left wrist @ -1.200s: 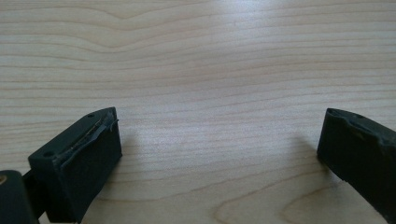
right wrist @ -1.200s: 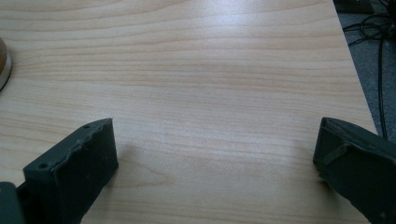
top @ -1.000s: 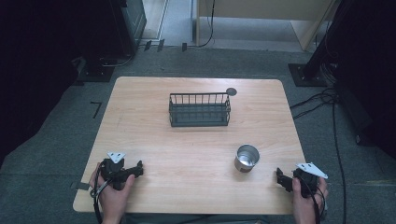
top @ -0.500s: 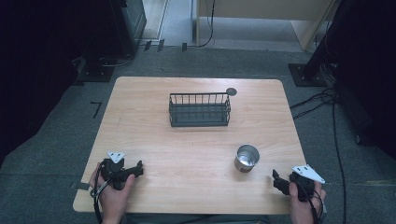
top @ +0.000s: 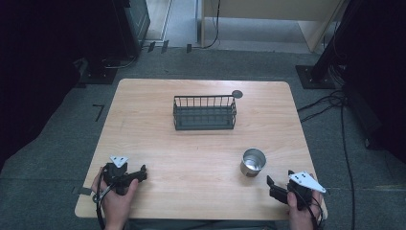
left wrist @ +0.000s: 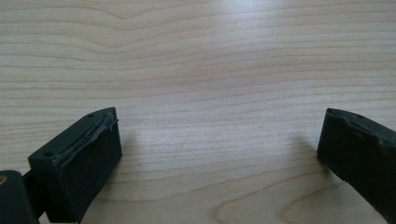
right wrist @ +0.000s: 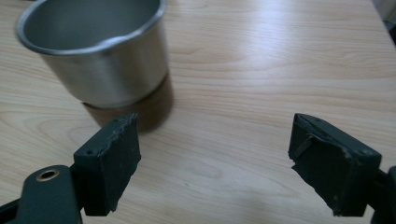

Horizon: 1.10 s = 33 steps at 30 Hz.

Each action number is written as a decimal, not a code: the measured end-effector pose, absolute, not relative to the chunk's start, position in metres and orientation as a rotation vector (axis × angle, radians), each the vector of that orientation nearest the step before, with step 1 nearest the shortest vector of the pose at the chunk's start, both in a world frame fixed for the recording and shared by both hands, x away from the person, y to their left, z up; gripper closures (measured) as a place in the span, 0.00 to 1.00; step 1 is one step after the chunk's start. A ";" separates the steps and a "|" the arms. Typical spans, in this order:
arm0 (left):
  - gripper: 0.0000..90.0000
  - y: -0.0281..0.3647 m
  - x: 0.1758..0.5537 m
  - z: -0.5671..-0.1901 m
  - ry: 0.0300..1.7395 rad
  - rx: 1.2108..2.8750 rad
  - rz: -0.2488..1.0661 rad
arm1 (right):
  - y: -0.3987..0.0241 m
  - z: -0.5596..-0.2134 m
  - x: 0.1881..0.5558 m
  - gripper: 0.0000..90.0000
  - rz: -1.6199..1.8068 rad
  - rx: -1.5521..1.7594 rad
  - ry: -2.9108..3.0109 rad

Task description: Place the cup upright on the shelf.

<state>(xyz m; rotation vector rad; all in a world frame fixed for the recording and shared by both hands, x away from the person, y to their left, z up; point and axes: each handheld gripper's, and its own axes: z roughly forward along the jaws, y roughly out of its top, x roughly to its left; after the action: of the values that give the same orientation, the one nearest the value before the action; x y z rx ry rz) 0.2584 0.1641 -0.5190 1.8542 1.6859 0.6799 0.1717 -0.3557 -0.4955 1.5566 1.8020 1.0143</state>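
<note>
A shiny steel cup stands upright and empty on the wooden table, right of centre. My right gripper rests near the table's front right corner, just short of the cup. In the right gripper view it is open, and the cup stands just beyond its left jaw, untouched. My left gripper lies near the front left corner. Its jaws are spread wide in the left gripper view, with bare wood between them.
A black wire basket stands empty at the back middle of the table. A small dark disc lies by its back right corner. Cables trail over the grey floor to the right.
My right gripper has crept a little left and forward, closer to the cup. The left gripper has stayed put.
</note>
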 end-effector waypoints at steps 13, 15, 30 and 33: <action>0.00 0.164 0.258 -0.519 1.686 1.854 0.680 | -0.329 -0.492 0.183 0.17 1.109 1.516 1.842; 0.00 0.164 0.258 -0.519 1.686 1.854 0.680 | -0.326 -0.491 0.185 0.17 1.120 1.512 1.838; 0.00 0.164 0.258 -0.519 1.686 1.854 0.680 | -0.305 -0.489 0.207 0.15 1.157 1.462 1.857; 0.00 0.164 0.258 -0.519 1.686 1.854 0.680 | -0.301 -0.489 0.211 0.15 1.153 1.456 1.864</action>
<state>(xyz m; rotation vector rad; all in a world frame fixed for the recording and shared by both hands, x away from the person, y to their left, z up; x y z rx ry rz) 0.2584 0.1641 -0.5190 1.8544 1.6858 0.6798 0.2111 -0.3009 -0.4892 1.4559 1.8645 1.1530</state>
